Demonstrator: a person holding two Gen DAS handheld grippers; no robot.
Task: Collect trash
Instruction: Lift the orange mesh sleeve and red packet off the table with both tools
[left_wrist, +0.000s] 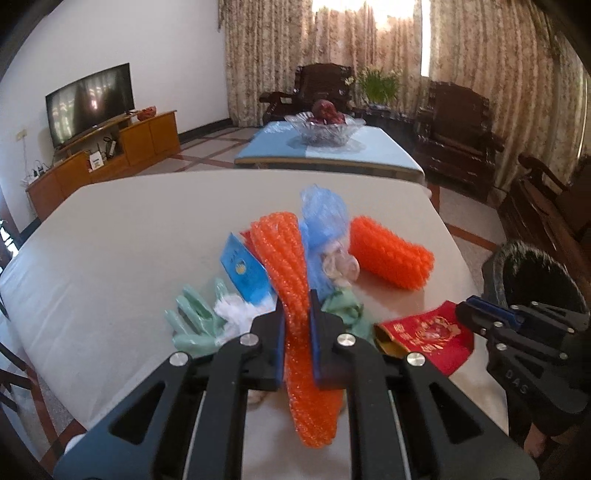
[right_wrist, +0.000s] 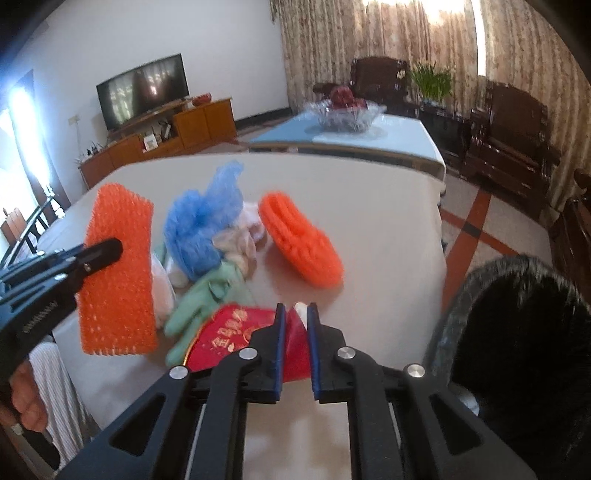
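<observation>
Orange foam net (left_wrist: 295, 295) looks edge-on in left wrist view, broad in right.

A dark television (left_wrist: 90, 101) stands on a long wooden cabinet (left_wrist: 107, 155) against the white wall. Beyond the desk (left_wrist: 110, 236), a glass bowl (left_wrist: 325, 129) of red fruit sits on a blue-topped table (left_wrist: 376, 151). Carved dark armchairs (left_wrist: 458, 136) and a green plant (left_wrist: 380, 85) line the patterned curtains (left_wrist: 266, 55).

Our left gripper (left_wrist: 297, 314) raised and clamped on an orange mesh sheet (left_wrist: 291, 280), our right gripper (right_wrist: 295, 317) low, fingers nearly closed (contact unclear)
</observation>
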